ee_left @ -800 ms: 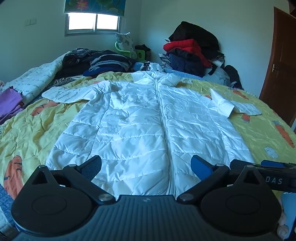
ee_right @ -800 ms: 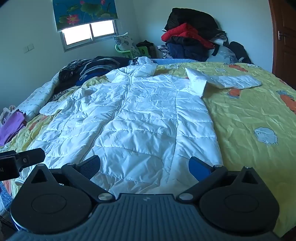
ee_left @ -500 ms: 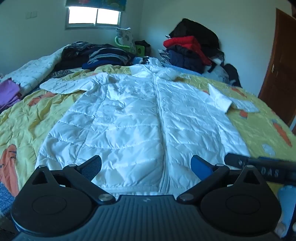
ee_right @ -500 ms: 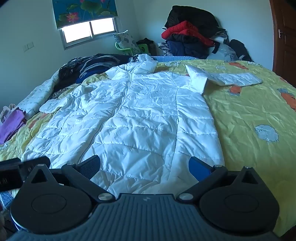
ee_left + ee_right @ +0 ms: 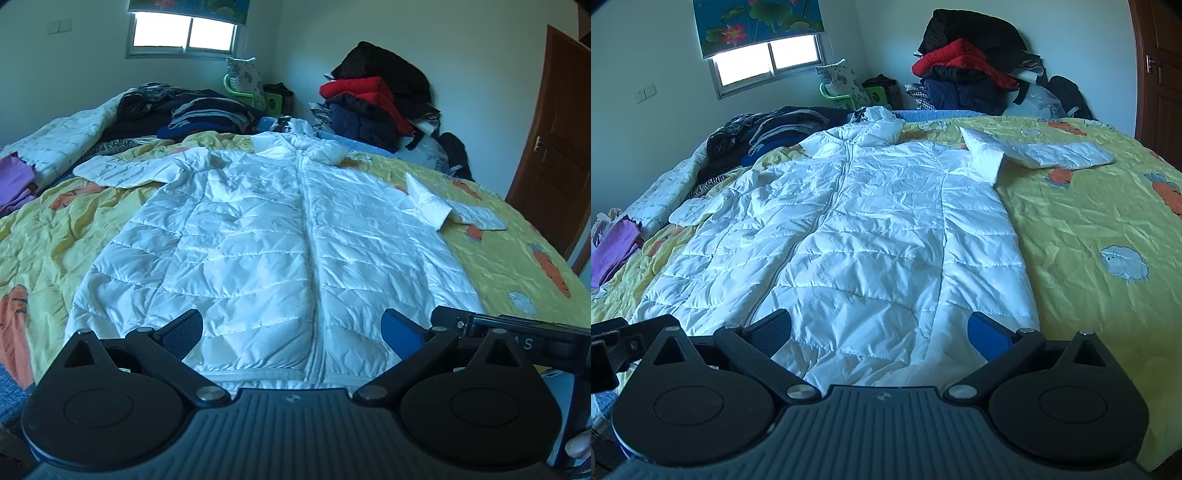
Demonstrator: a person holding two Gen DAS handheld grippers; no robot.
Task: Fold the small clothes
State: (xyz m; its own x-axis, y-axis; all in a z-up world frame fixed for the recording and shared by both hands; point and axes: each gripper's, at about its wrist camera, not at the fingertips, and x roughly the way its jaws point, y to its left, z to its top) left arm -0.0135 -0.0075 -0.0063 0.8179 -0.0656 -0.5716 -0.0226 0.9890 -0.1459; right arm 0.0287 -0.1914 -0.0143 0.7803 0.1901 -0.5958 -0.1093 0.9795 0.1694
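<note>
A white quilted puffer coat (image 5: 273, 236) lies flat, front up and zipped, on a yellow bedspread (image 5: 44, 236). Its hem is nearest me and its hood is far. One sleeve (image 5: 122, 171) stretches out to the left; the other sleeve (image 5: 454, 210) lies bent out to the right. The coat also shows in the right wrist view (image 5: 871, 229). My left gripper (image 5: 293, 330) is open and empty, above the hem near the zip. My right gripper (image 5: 879, 330) is open and empty, above the hem's right half. The right gripper's body (image 5: 517, 339) shows at the right in the left wrist view.
Piles of dark and red clothes (image 5: 373, 103) stand at the far wall, with another dark pile (image 5: 192, 110) at the far left. Purple clothes (image 5: 14, 184) lie at the left edge. A brown door (image 5: 554, 147) is at the right. A window (image 5: 183, 31) is behind.
Both grippers have drawn back a little toward the coat's hem and dropped lower; the hem edge now shows between the left fingers. The coat has not moved.
</note>
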